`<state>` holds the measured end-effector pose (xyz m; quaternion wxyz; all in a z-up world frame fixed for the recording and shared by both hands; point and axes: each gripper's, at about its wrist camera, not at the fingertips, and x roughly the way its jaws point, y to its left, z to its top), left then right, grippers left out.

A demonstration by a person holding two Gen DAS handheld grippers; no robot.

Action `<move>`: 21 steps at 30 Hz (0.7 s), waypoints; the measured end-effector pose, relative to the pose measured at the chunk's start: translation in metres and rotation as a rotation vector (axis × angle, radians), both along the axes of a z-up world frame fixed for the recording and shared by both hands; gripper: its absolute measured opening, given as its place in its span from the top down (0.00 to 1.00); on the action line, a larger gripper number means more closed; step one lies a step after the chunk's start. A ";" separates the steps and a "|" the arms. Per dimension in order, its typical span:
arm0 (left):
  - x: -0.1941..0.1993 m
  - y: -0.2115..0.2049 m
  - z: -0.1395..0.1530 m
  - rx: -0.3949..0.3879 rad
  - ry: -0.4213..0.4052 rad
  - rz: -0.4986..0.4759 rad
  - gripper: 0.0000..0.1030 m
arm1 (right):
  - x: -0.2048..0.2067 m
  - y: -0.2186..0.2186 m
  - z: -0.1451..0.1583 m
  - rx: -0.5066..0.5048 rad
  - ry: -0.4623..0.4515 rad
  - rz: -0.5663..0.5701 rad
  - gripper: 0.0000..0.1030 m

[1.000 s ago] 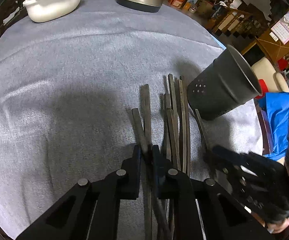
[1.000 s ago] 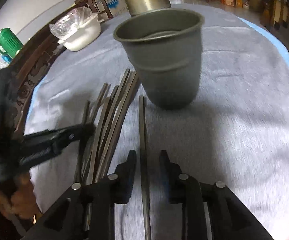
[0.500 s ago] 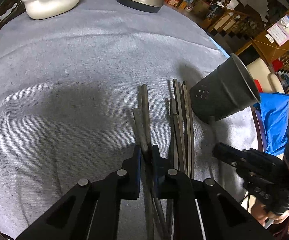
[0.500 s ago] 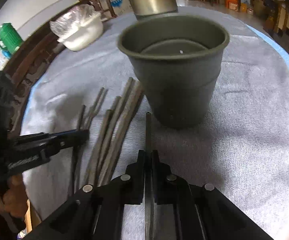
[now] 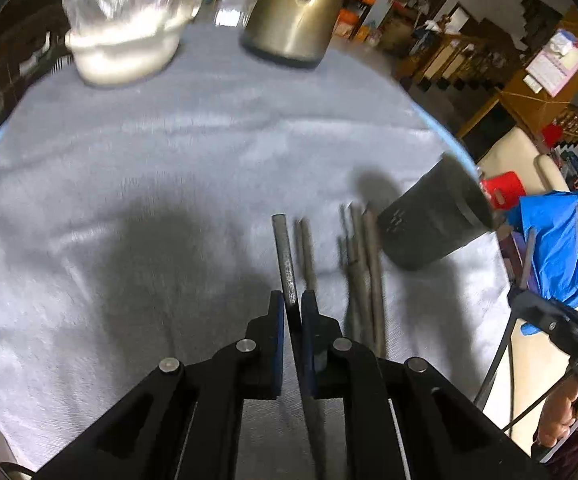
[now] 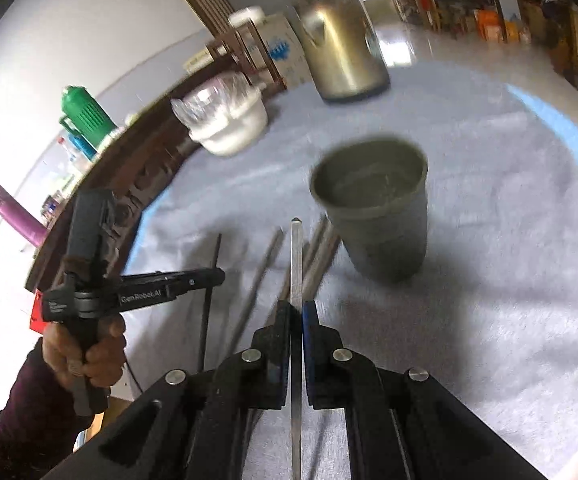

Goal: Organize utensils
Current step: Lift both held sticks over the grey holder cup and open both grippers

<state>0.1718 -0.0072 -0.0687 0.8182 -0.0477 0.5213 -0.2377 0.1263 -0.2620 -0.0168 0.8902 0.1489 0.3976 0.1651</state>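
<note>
While right gripper (image 6: 296, 316) pinches chopstick (image 6: 295, 256) | holder (image 6: 373, 220) ahead (upright)

The left tool (image 5: 293, 308) has its jaws pinched nearly together on a thin dark stick that runs out ahead of its tips. The right tool (image 6: 296, 312) is likewise clamped on a stick. A bare hand (image 6: 89, 350) grips the left tool's handle.

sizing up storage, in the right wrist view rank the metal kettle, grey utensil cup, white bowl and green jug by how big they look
1. grey utensil cup
2. metal kettle, close behind it, though it stands farther back, so its true size is unsure
3. white bowl
4. green jug, smallest and farthest
</note>
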 end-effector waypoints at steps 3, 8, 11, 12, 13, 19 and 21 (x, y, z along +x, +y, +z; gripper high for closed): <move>-0.007 0.001 0.023 -0.019 -0.066 0.016 0.94 | -0.011 -0.003 0.021 -0.021 -0.094 -0.017 0.94; -0.021 -0.008 0.064 -0.050 -0.190 0.027 0.94 | -0.029 -0.017 0.049 -0.015 -0.239 -0.050 0.94; -0.028 -0.016 0.091 -0.082 -0.278 0.030 0.94 | -0.037 -0.026 0.068 0.005 -0.339 -0.090 0.94; -0.031 -0.018 0.099 -0.092 -0.303 0.031 0.94 | -0.039 -0.029 0.075 0.009 -0.376 -0.104 0.94; -0.032 -0.020 0.106 -0.100 -0.322 0.033 0.94 | -0.041 -0.031 0.080 0.011 -0.402 -0.117 0.94; -0.039 -0.034 0.152 -0.146 -0.457 0.041 0.94 | -0.038 -0.051 0.106 0.074 -0.535 -0.218 0.94; -0.040 -0.038 0.169 -0.155 -0.526 0.062 0.94 | -0.038 -0.057 0.116 0.092 -0.591 -0.267 0.94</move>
